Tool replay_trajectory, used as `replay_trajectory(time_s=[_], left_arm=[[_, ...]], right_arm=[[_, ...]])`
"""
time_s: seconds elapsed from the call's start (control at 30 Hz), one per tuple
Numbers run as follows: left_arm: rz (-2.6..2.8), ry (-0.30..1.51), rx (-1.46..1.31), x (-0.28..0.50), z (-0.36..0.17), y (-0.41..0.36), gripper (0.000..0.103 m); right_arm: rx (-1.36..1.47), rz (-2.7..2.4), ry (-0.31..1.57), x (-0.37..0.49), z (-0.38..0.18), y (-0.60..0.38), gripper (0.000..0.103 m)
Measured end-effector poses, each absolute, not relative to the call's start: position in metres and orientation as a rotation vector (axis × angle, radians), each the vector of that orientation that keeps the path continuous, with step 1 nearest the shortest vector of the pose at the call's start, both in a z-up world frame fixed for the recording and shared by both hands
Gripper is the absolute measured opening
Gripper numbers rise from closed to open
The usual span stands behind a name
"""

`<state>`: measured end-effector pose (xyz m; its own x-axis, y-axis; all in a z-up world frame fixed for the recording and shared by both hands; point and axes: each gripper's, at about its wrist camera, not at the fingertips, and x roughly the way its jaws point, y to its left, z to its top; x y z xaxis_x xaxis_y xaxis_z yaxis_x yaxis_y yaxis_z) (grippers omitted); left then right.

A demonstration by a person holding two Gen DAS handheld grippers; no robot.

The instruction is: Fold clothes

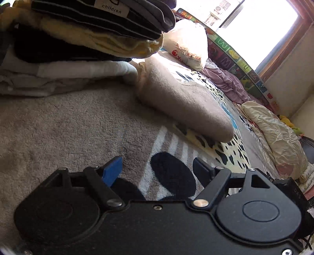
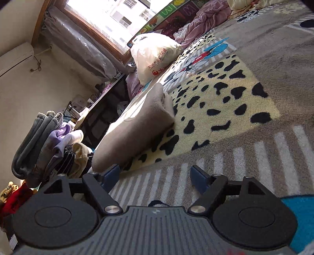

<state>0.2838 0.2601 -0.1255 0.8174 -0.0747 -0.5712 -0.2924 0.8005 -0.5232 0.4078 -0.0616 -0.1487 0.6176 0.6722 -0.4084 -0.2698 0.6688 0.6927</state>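
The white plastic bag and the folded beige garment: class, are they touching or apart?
Apart. The right wrist view shows patterned blanket between the white plastic bag and the folded beige garment.

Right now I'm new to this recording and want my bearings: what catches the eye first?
A folded beige fleece garment lies on the spotted cartoon blanket, ahead of both open, empty grippers. To its left rises a stack of folded clothes; behind it sits a white plastic bag under the bright window.

I see a folded beige fleece garment (image 1: 182, 102) lying flat on the patterned blanket (image 1: 68, 127). Just beside it stands a stack of folded clothes (image 1: 78, 39), white, black, yellow and grey.
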Motion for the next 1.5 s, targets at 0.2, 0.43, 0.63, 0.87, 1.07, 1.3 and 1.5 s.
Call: replay_trajectory(time_s=[0.2,0.43,0.63,0.87,1.07,1.3,1.5], left_arm=[[0.058,0.731,-0.580,0.241,-0.116,0.213,0.088],[-0.026,0.781,-0.481,0.170,-0.096,0.142,0.099],[-0.145,0.724,-0.336,0.117,-0.056,0.085,0.103],[-0.234,0.686,-0.248,0.089,-0.010,0.045,0.103],[-0.237,0.618,-0.243,0.062,0.020,0.033,0.103],[-0.205,0.603,-0.144,0.043,0.033,0.020,0.103],[-0.147,0.579,-0.128,0.030,0.044,0.019,0.103]], right_arm=[[0.511,0.514,0.816,0.311,-0.131,-0.103,0.089],[0.386,0.369,0.826,0.210,-0.072,-0.153,0.102],[0.345,0.273,0.779,0.142,-0.030,-0.181,0.103],[0.261,0.125,0.771,0.092,-0.008,-0.202,0.103],[0.168,0.100,0.729,0.067,0.010,-0.204,0.103],[0.128,0.105,0.695,0.049,0.026,-0.206,0.103],[0.112,0.118,0.708,0.041,0.030,-0.203,0.103]])
